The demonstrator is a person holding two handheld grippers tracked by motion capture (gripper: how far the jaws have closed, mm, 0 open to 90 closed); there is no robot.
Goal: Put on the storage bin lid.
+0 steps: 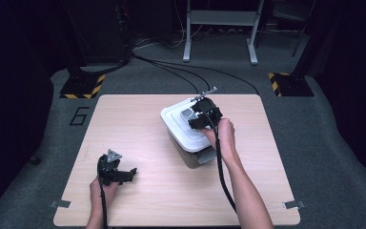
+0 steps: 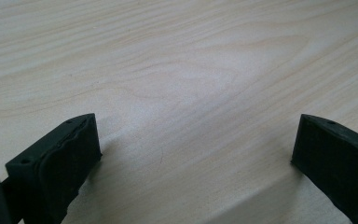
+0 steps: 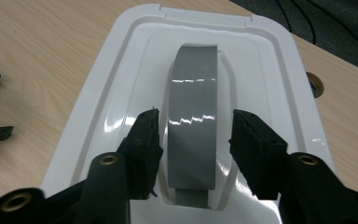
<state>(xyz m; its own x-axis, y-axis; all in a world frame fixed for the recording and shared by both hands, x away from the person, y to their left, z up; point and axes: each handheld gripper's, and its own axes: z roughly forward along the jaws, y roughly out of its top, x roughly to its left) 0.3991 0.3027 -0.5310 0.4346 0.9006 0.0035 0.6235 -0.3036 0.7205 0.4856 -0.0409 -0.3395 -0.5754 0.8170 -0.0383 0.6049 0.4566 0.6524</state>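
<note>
Two tongs are mine. My right tongs (image 3: 193,135) hover over the white box's lid (image 3: 121,60), at two o'clock from the desk (image 1: 138,124) centre, jaws parted either side of the grey handle (image 3: 193,116) (not touching it). My left tongs (image 1: 119,174) rest at seven o'clock, gaping wide, holding nothing.

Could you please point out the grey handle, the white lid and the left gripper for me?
grey handle (image 3: 192,116): right gripper view, middle of the strap.
white lid (image 3: 100,93): right gripper view, its raised rim.
left gripper (image 1: 129,173): high view, between its open jaws.
</note>
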